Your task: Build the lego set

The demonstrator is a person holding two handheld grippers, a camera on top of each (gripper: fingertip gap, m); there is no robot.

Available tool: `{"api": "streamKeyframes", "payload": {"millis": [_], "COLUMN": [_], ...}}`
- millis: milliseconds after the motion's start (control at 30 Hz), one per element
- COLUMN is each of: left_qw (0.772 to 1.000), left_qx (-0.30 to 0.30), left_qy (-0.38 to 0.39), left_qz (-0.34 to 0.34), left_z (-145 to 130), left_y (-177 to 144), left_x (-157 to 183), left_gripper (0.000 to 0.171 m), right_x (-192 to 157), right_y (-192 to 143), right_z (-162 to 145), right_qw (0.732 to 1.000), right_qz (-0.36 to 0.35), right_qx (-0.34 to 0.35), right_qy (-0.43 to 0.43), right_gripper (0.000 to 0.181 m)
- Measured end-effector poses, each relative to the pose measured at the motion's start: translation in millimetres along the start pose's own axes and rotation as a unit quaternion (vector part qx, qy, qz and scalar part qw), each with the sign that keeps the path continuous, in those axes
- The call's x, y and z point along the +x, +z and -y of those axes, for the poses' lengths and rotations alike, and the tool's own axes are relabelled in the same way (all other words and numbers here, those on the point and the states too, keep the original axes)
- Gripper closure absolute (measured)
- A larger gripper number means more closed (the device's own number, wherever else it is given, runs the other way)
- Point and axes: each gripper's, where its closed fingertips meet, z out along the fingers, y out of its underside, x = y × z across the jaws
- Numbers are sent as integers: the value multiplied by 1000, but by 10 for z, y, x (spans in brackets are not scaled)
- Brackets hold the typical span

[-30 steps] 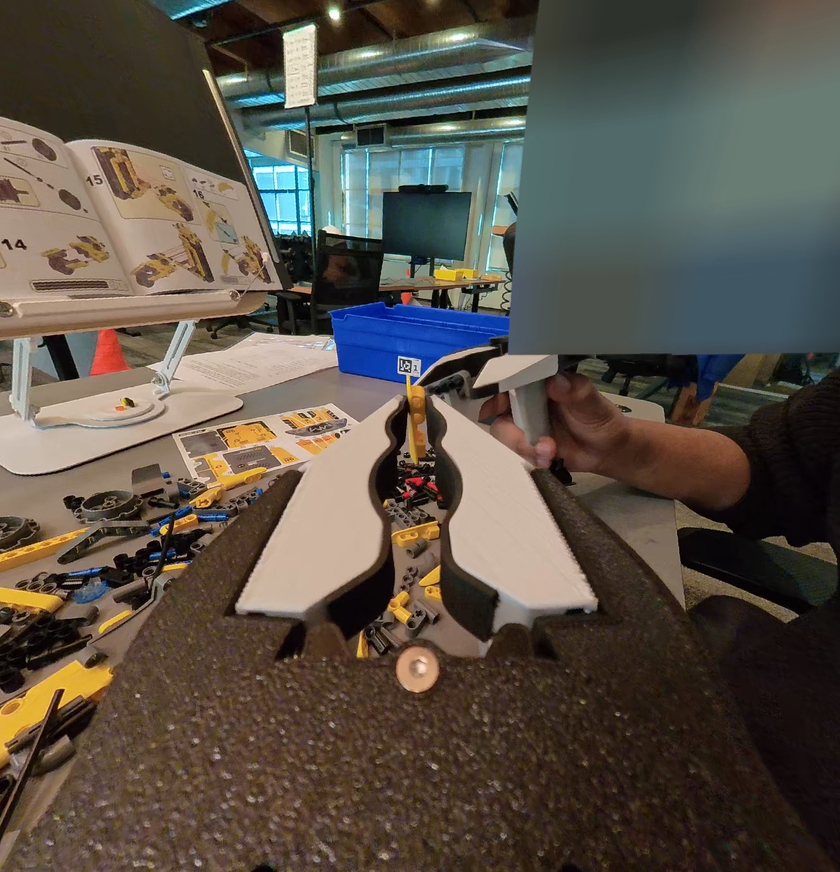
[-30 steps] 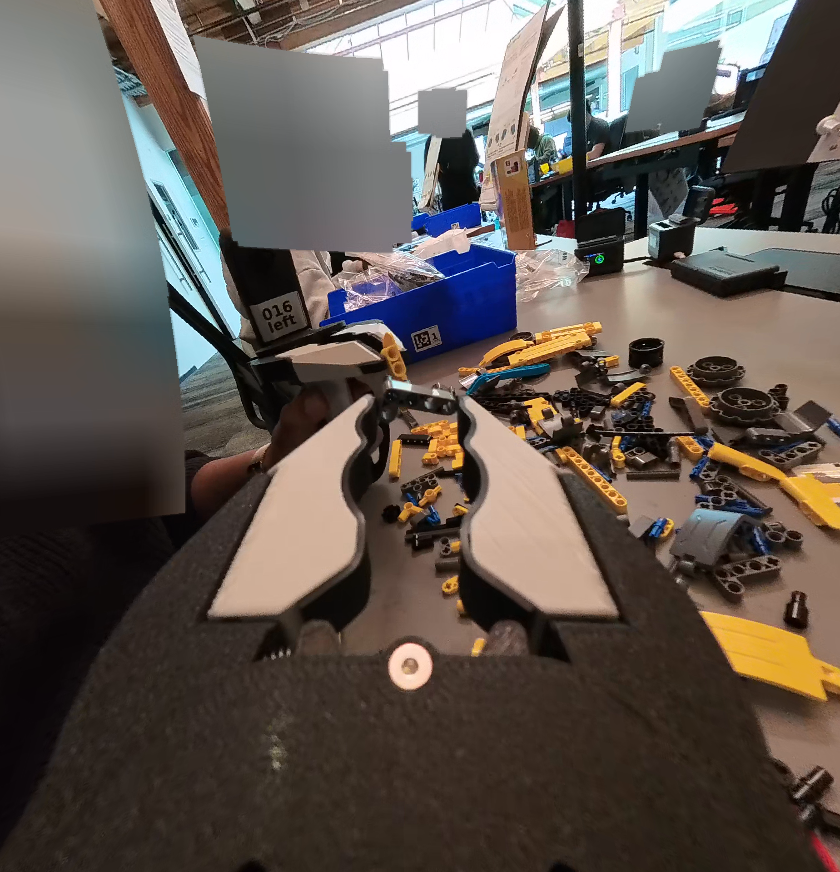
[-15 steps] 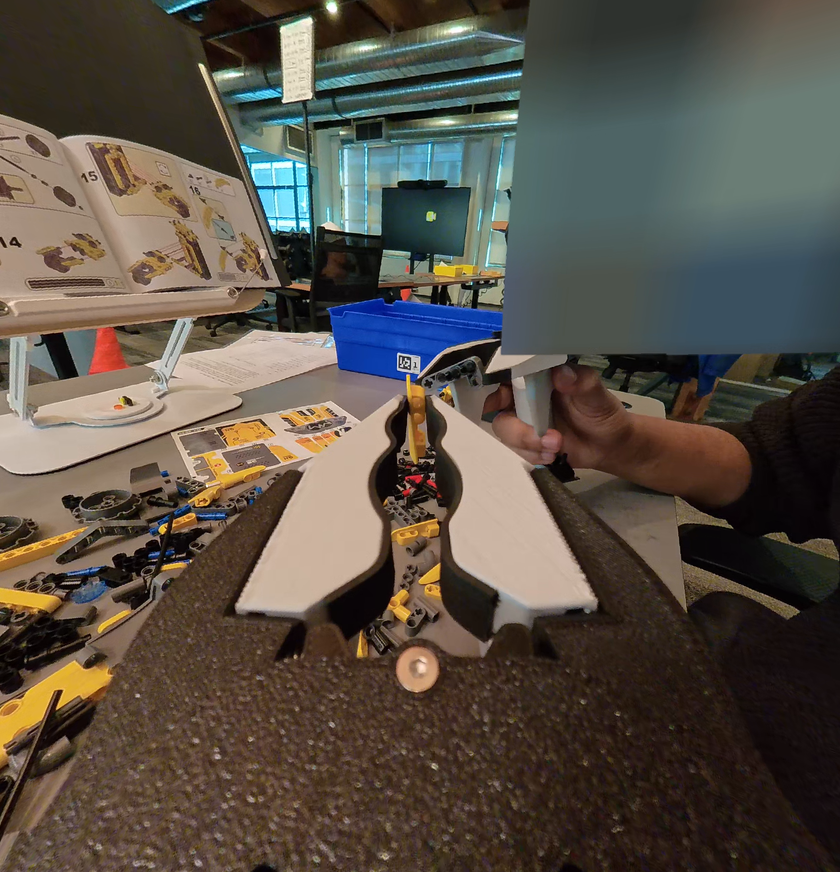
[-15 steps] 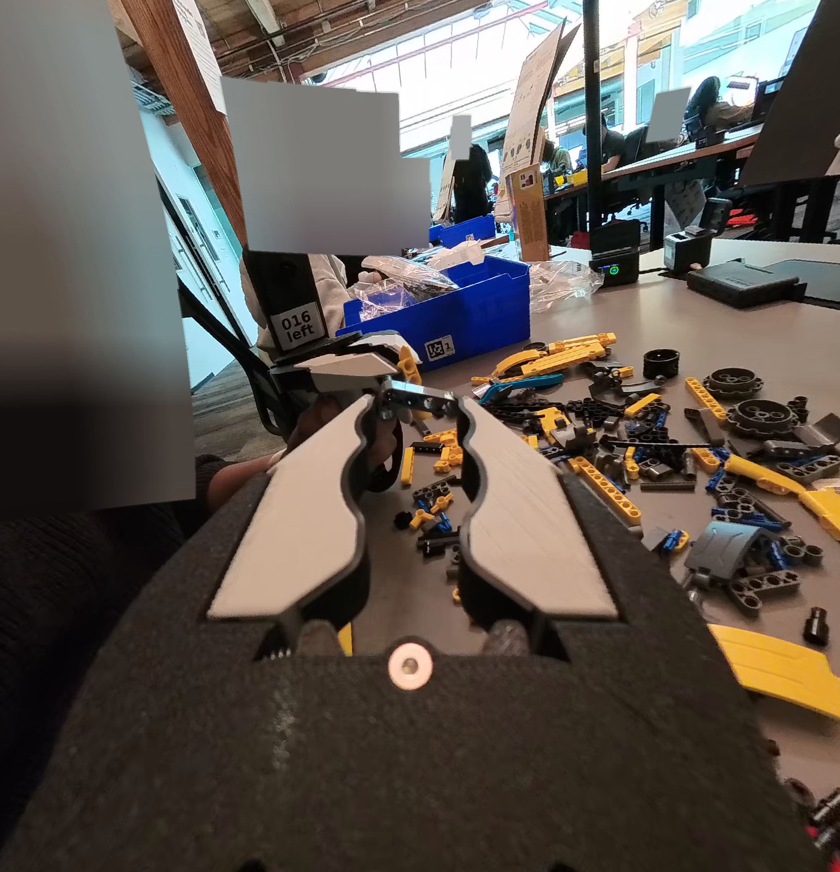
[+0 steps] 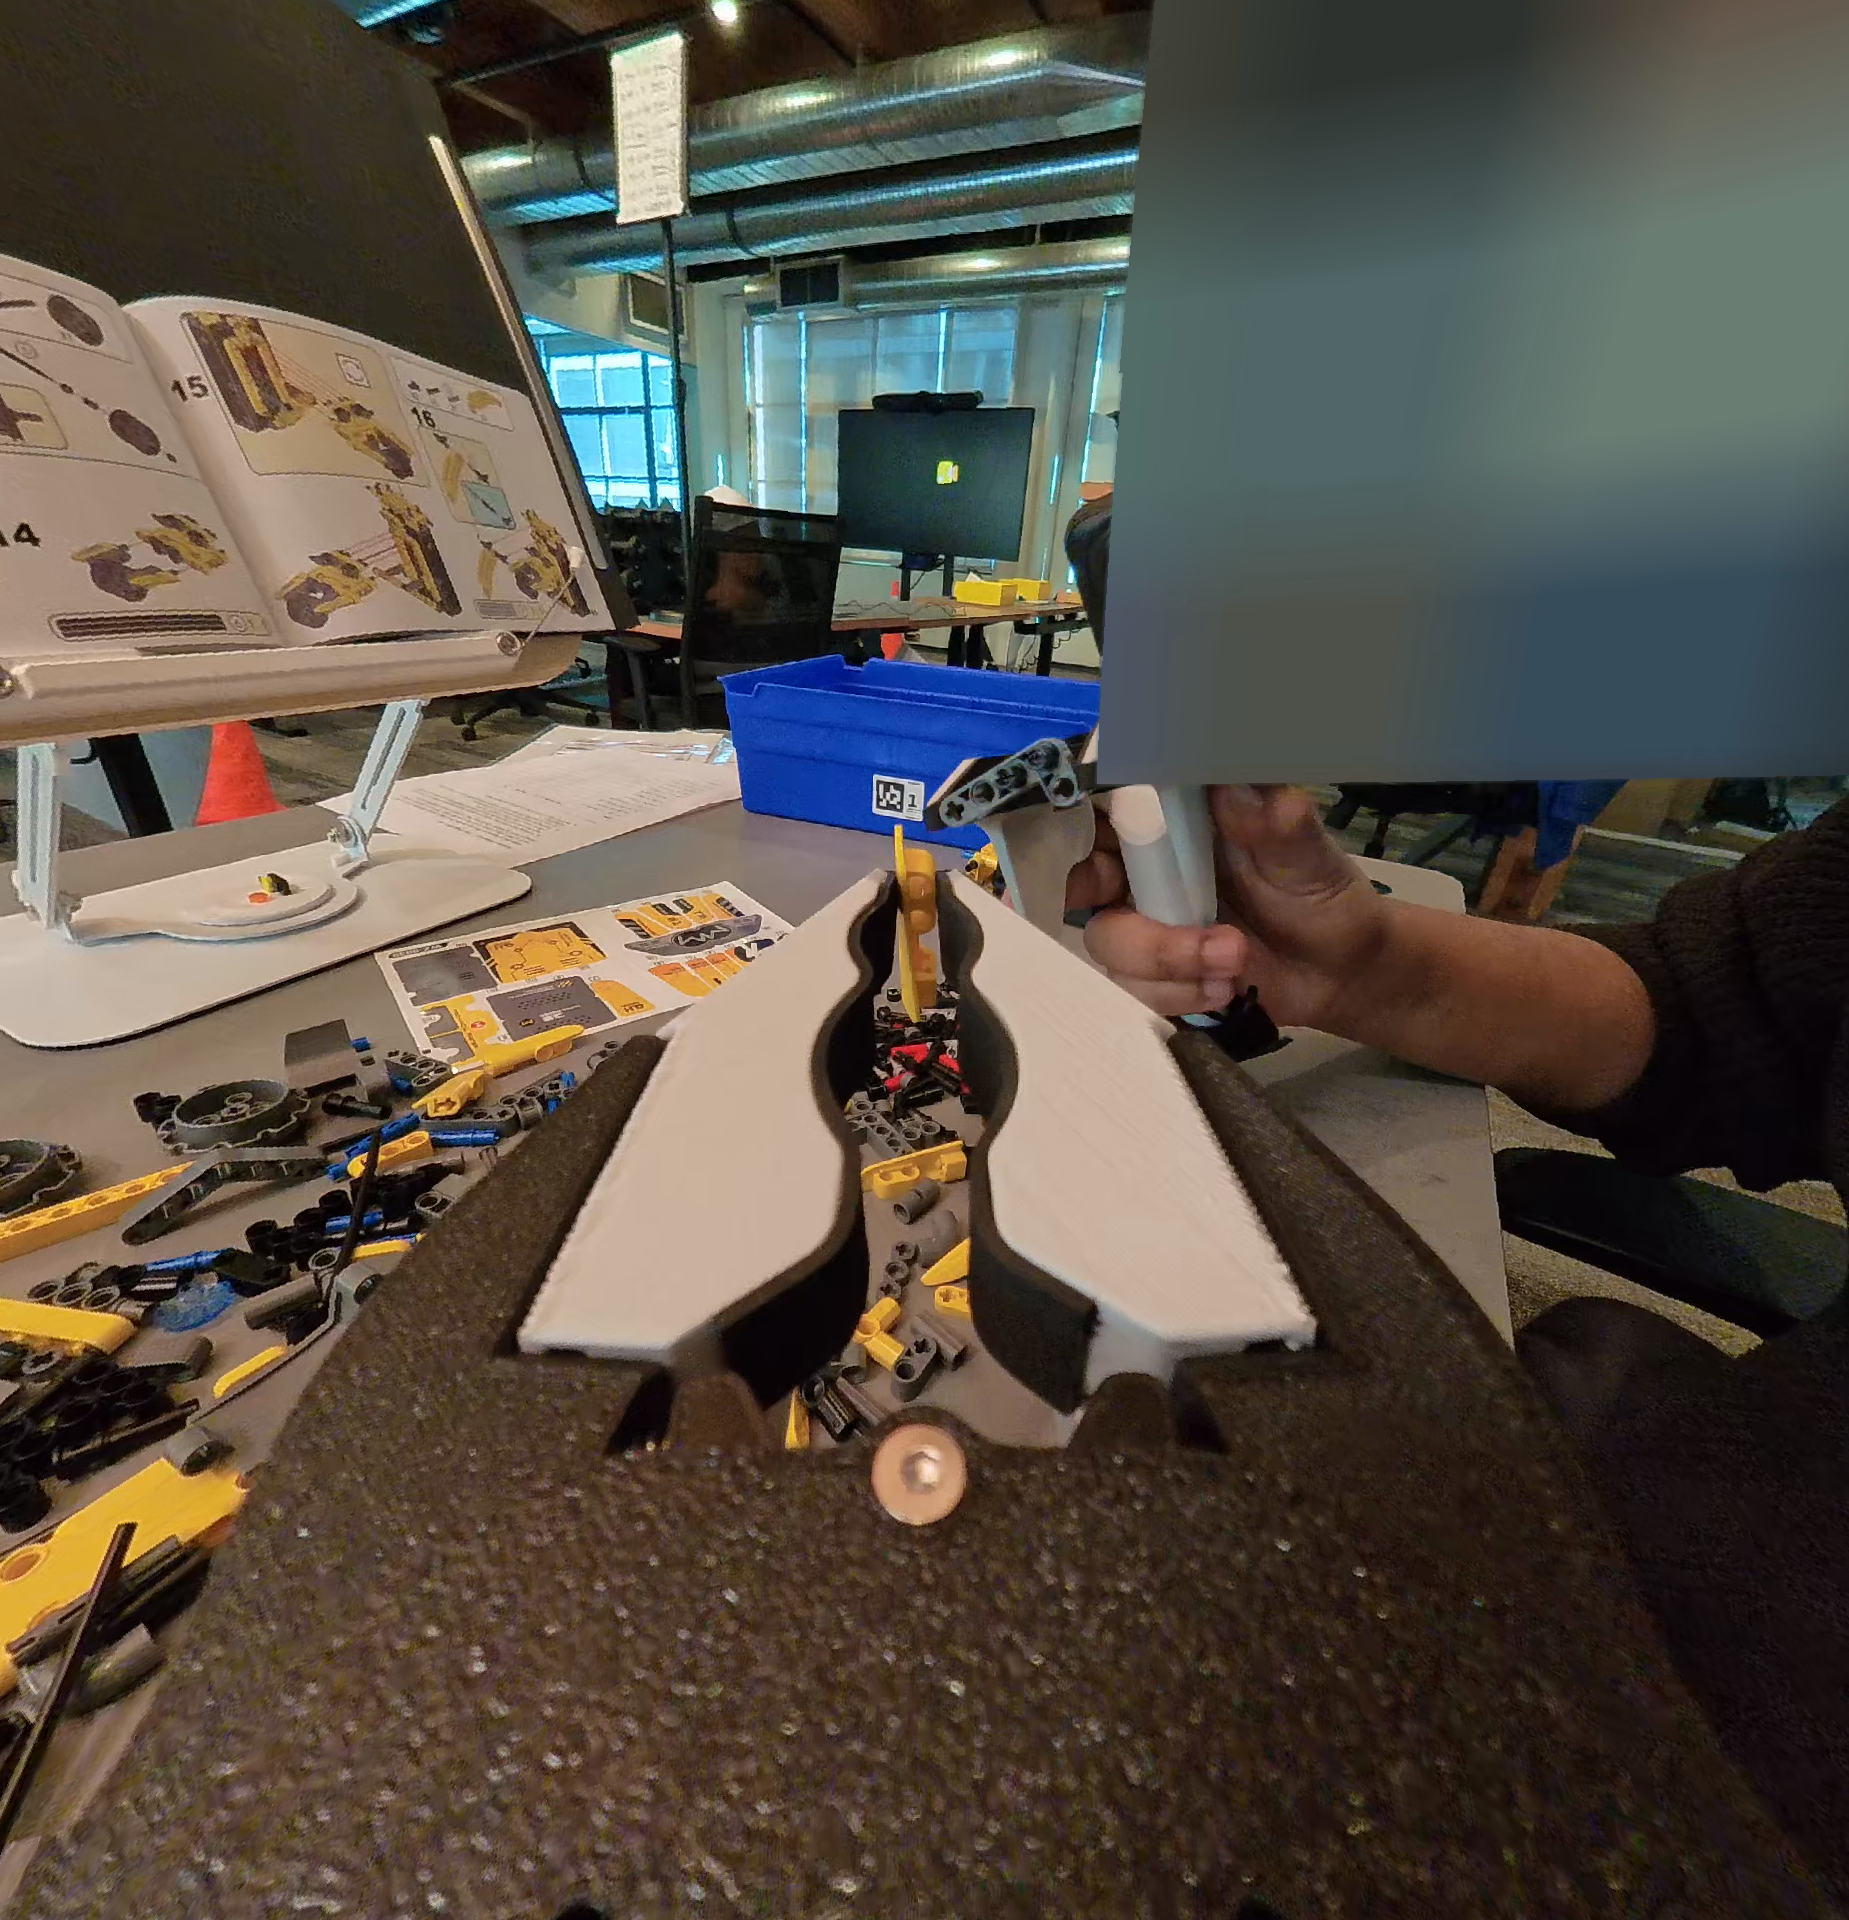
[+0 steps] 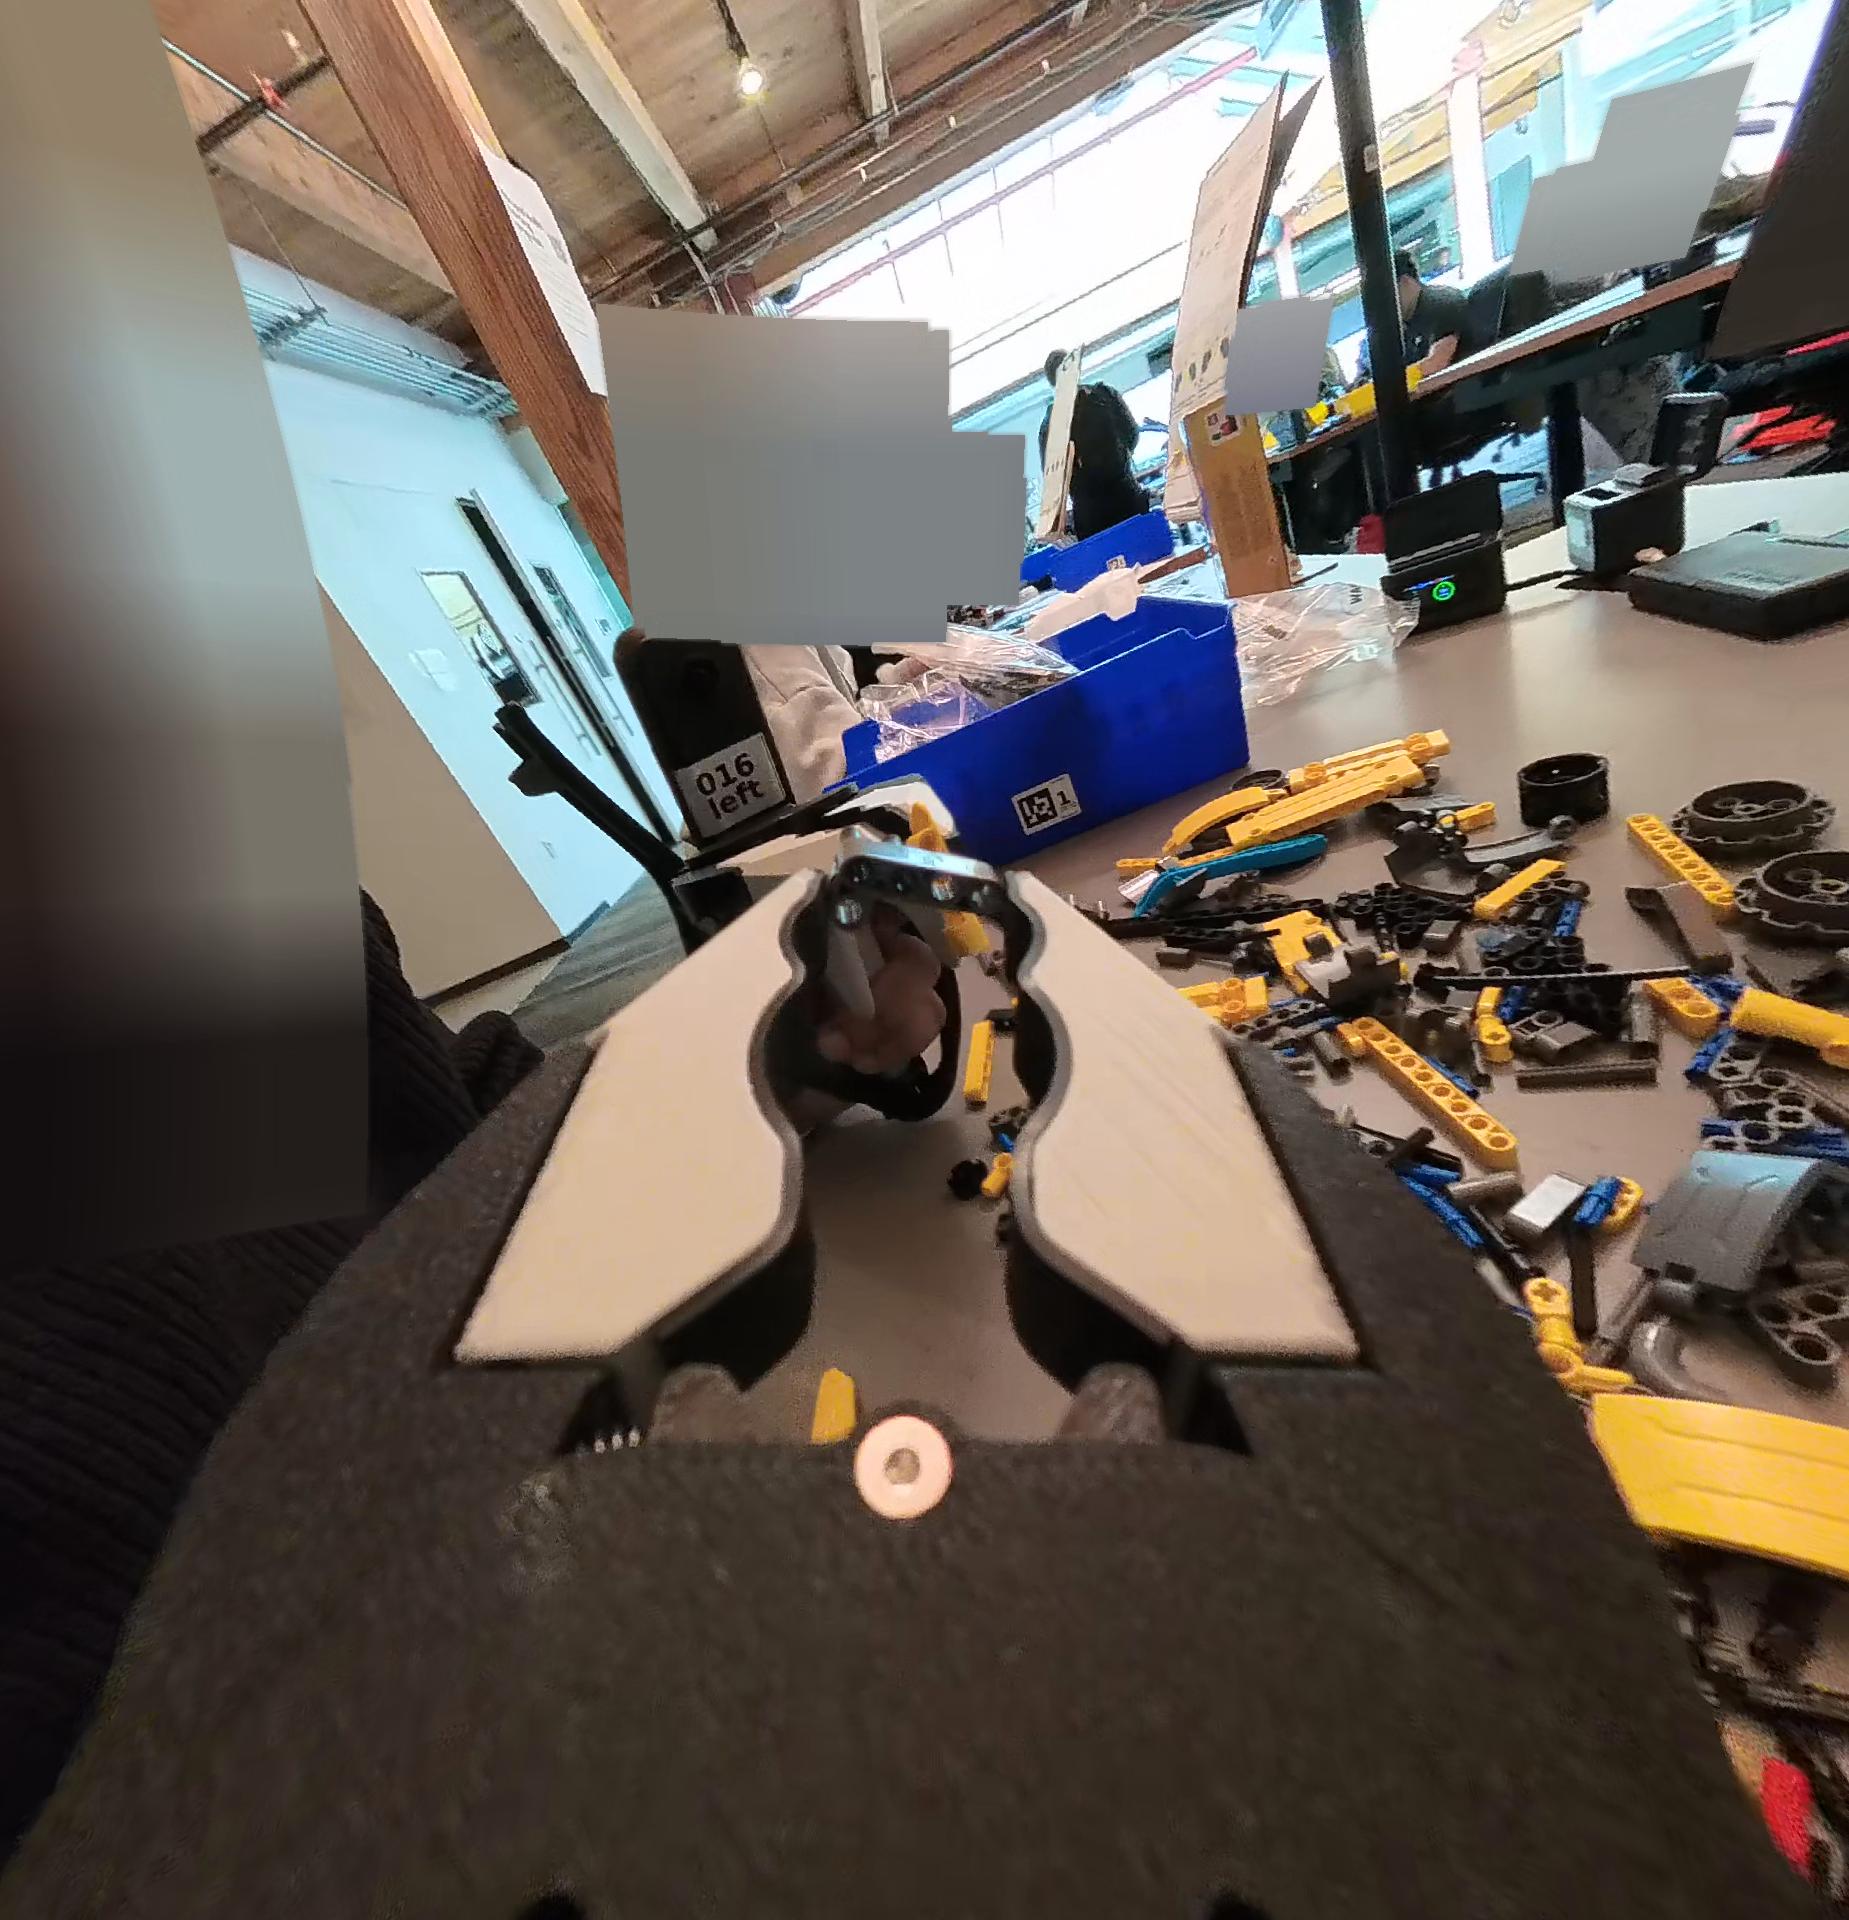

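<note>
Left wrist view: the left gripper [image 5: 915,914] has its white fingers nearly closed at the tips, pinching an upright flat yellow plastic building piece [image 5: 914,925] that sticks up above the tips. Ahead and to the right, very near, the right gripper [image 5: 1013,790] carries a dark grey angled beam with holes [image 5: 1008,781], gripped by a person's hand [image 5: 1232,925] on a white handle. The grey table [image 5: 629,862] has bare surface ahead to the left, up to a printed sticker sheet [image 5: 587,966]; a blue plastic bin [image 5: 878,727] stands straight beyond the tips. Far left ahead, an open instruction booklet [image 5: 255,478] rests on a white stand [image 5: 224,914]. Loose yellow, black and blue parts [image 5: 276,1195] crowd the table left of the fingers and under them. The table's right edge runs close beside the right finger.

Right wrist view: the right gripper [image 6: 915,883] is closed to a narrow gap, clamping the dark grey angled beam with holes [image 6: 915,878] crosswise between its tips. Just behind the beam sits the left gripper, its tips and the yellow plastic piece [image 6: 925,831] touching or almost touching the beam; which cannot be told. The table edge drops away to the left. Right of the fingers lies a dense scatter of parts [image 6: 1522,987]; the bin [image 6: 1055,748] stands ahead.
</note>
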Motion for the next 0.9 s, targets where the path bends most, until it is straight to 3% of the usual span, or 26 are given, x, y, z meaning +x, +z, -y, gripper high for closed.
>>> {"api": "streamKeyframes", "payload": {"millis": [400, 900], "left_qw": [1000, 997], "left_qx": [-5, -21], "left_qy": [8, 77], "left_qz": [-6, -17], "left_z": [-11, -39], "left_y": [11, 38], "left_x": [43, 177], "left_gripper": [165, 165], "right_x": [-84, -65], "right_y": [40, -15], "right_z": [-94, -163], "right_qw": [998, 977], "right_qz": [37, 80], "right_qx": [-28, -46], "right_qy": [41, 193], "right_gripper": [148, 147]}}
